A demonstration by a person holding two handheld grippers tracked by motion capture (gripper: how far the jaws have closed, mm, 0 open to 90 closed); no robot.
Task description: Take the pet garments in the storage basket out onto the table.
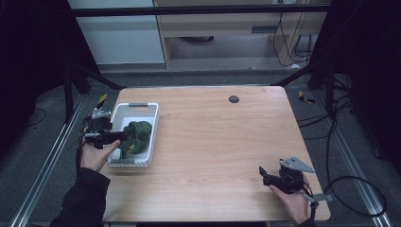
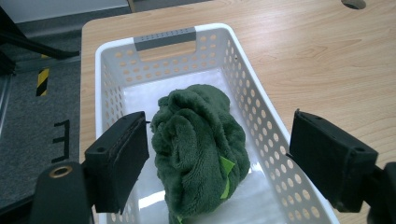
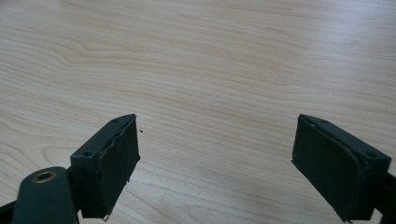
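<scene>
A crumpled dark green cloth (image 1: 136, 135) (image 2: 198, 149) with a light green tag lies inside a white perforated basket (image 1: 144, 114) (image 2: 114, 60) at the table's left side. My left gripper (image 1: 117, 137) (image 2: 217, 161) hovers at the basket's near left, open, its jaws standing wide on either side of the cloth without touching it. My right gripper (image 1: 265, 175) (image 3: 217, 163) rests low near the table's front right corner, open, with bare wood between its jaws.
The wooden table (image 1: 222, 137) has a dark round cable hole (image 1: 233, 99) near its far edge. Black frame bars and cables stand around the table on the floor. A yellow-black striped marker (image 2: 43, 80) lies on the floor left of the basket.
</scene>
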